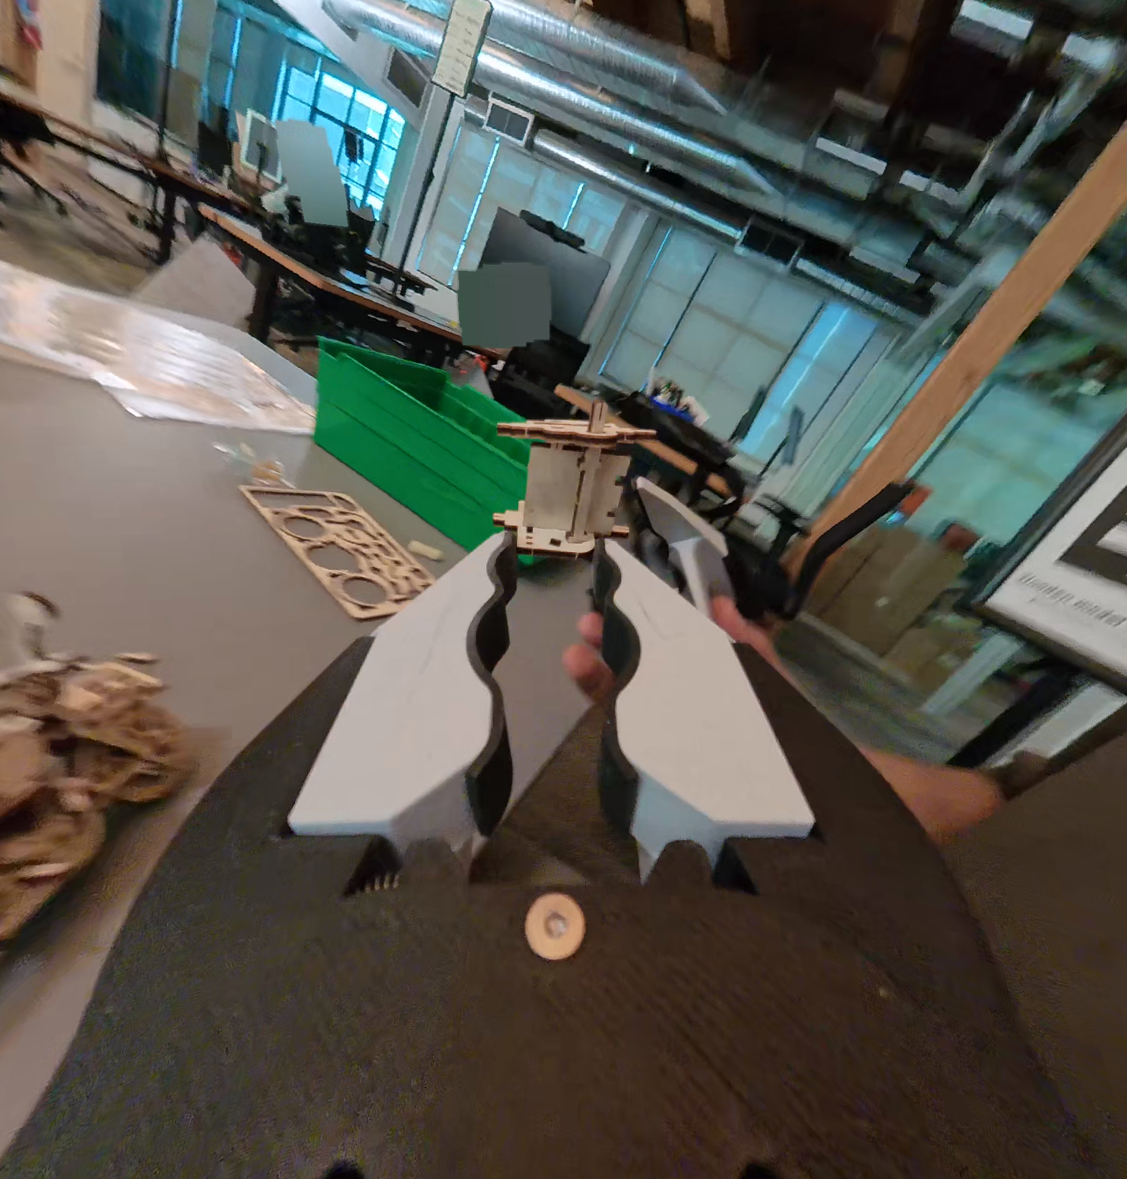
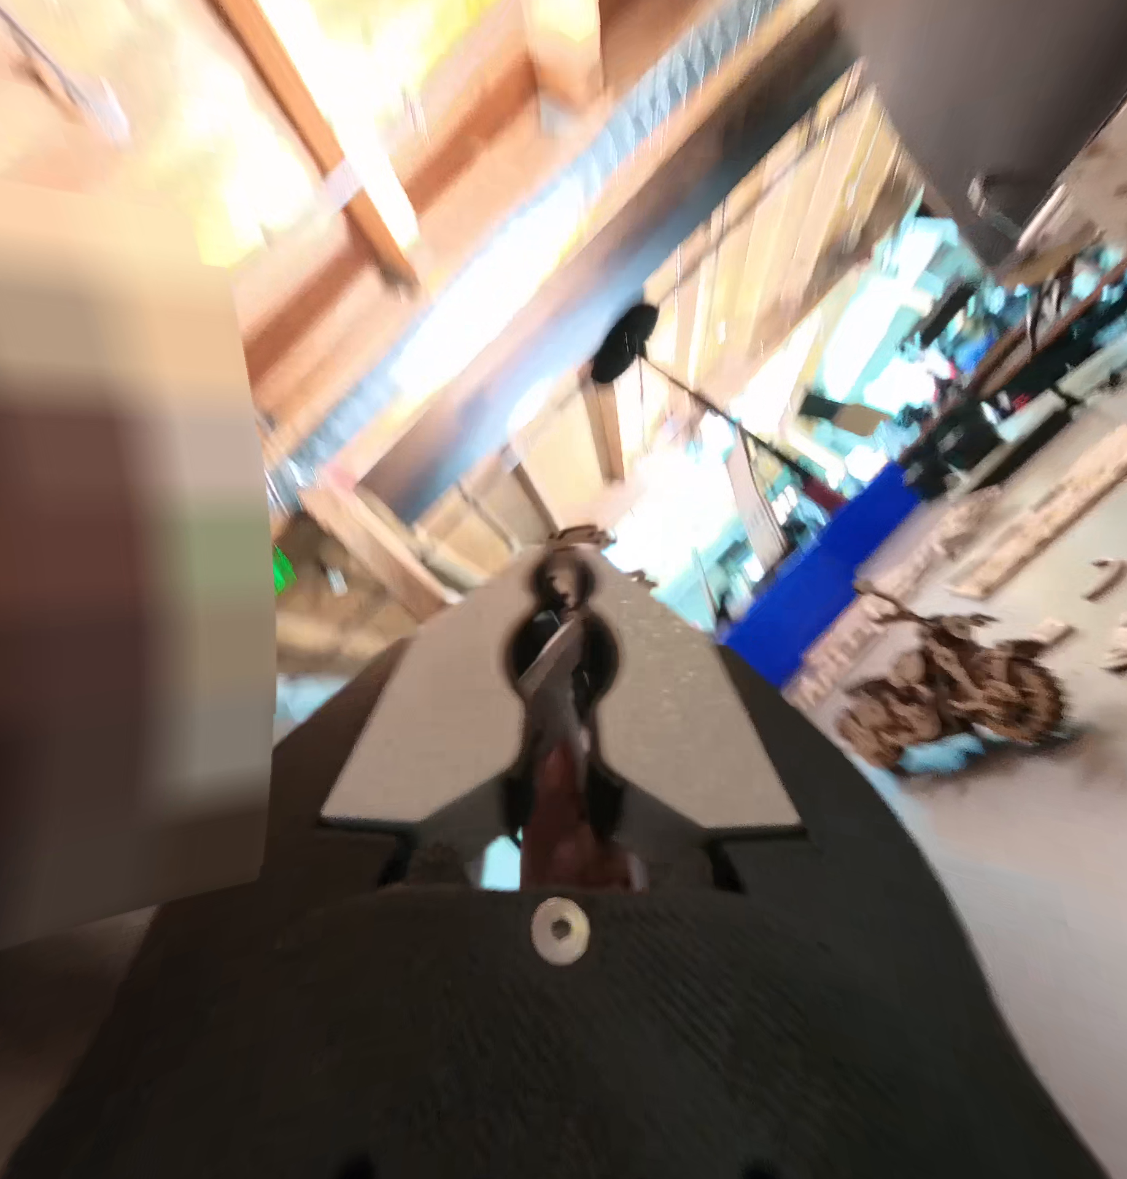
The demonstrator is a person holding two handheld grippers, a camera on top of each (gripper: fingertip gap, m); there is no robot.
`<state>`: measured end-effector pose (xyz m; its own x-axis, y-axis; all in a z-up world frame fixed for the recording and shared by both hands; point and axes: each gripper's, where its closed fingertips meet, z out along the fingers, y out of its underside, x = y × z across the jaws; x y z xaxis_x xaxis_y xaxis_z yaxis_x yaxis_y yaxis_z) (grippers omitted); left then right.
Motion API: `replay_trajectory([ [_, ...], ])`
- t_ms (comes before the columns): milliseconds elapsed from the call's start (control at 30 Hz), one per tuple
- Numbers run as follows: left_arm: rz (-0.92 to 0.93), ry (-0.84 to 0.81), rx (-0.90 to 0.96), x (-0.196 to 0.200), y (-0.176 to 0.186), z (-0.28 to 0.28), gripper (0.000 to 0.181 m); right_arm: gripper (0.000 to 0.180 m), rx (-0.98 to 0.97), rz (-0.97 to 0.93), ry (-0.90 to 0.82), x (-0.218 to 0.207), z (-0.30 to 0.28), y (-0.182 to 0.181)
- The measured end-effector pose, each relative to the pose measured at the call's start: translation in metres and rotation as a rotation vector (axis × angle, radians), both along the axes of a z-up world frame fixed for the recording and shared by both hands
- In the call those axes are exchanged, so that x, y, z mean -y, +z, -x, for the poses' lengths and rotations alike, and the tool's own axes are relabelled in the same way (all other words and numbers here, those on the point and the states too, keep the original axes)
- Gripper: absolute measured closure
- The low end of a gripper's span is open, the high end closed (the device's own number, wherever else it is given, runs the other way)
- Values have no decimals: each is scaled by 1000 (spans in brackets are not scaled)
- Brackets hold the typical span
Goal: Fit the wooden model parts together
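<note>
The half-built model of pale laser-cut plywood (image 1: 570, 494) is a small boxy body of slotted panels, with a flat cross-shaped plate on top, a thin peg standing up through that plate, and little tabs sticking out at its lower edge. It is held off the grey bench (image 1: 133, 548), its bottom plate clamped between the tips of the left claw (image 1: 551, 548), whose grey fingers (image 1: 420, 676) have wavy black inner pads and are spread only as wide as that plate. Behind the model, the left wrist view shows a green plastic bin (image 1: 414, 440); to the model's left a flat plywood sheet with round cut-out holes (image 1: 338, 552) lies on the bench, and nearer the camera on that side sits a blurred heap of brown wooden scraps (image 1: 57, 753). Just right of the model, the other grey claw comes in with a person's hand (image 1: 593, 657) behind it. The right wrist view is heavily motion-blurred: the right claw (image 2: 564, 561) has its tips drawn together, and a small pale wooden piece (image 2: 577, 534) shows at them, though whether it is pinched I cannot tell. Only this view shows a blue box (image 2: 822, 568) and, right of it, a brown wooden heap (image 2: 956, 689) with loose strips.
</note>
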<state>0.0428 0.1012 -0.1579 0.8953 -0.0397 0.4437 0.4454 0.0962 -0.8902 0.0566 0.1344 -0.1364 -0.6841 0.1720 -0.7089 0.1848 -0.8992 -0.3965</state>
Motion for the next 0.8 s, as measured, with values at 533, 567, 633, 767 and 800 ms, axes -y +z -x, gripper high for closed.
replay_trajectory([
  [533,241,-51,-682,11,-54,10,158,101,258,-371,152,25,16,-51],
  [567,255,-57,-698,11,-57,9,158,100,267,-371,163,30,16,-54],
  [633,274,-65,-718,9,-63,6,158,99,289,-375,186,37,16,-61],
  [767,278,-59,-729,6,-65,2,158,99,323,-362,186,41,17,-69],
  [800,279,-61,-728,5,-65,1,158,100,324,-356,184,41,17,-69],
])
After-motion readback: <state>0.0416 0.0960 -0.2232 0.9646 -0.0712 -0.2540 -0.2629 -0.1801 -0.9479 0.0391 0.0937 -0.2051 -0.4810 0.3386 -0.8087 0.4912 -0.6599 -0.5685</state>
